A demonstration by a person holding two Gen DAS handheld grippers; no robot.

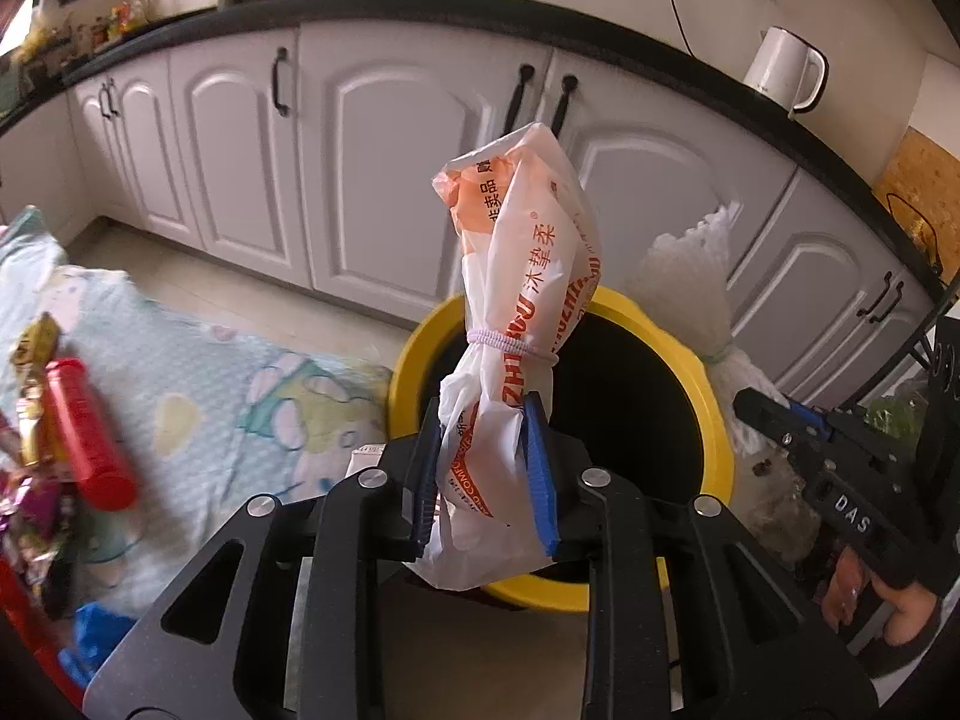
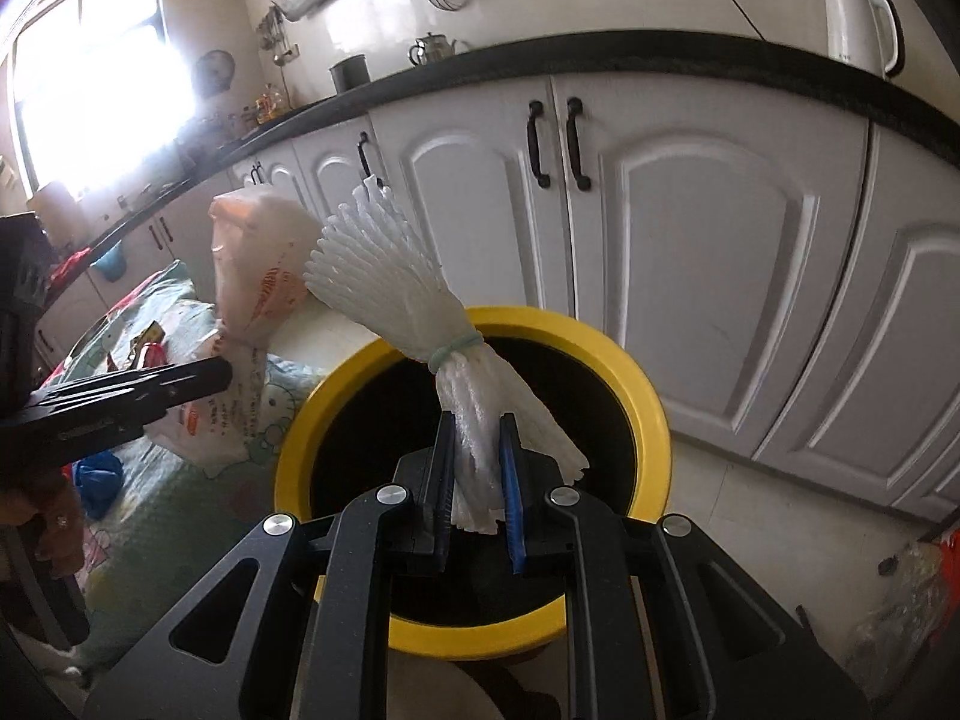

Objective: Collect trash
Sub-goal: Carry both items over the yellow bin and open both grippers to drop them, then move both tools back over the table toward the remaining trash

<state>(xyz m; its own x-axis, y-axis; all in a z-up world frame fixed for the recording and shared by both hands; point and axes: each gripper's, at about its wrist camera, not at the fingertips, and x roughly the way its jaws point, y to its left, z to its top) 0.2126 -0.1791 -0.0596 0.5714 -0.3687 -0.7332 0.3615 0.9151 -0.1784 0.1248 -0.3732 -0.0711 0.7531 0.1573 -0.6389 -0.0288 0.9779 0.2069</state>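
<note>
Daylit throughout, brightest in the right wrist view, where the tall window at upper left [image 2: 90, 72] blows out to pure white and spills a haze over the nearby black countertop edge [image 2: 198, 162]. Glossy reflection on the white tiled wall [image 2: 384, 6]. Softer, more even light in the left wrist view, with a dim black interior inside the yellow-rimmed round bin [image 1: 717, 420]. Strong fisheye bending of the white arched cabinet doors [image 1: 384, 150], dark vignette at the corners. Smeared and unsharp at the left edge: red cylindrical tube [image 1: 90, 432] and crinkled wrappers beside it, possibly from motion. Sharp close up on the black gripper frames.
</note>
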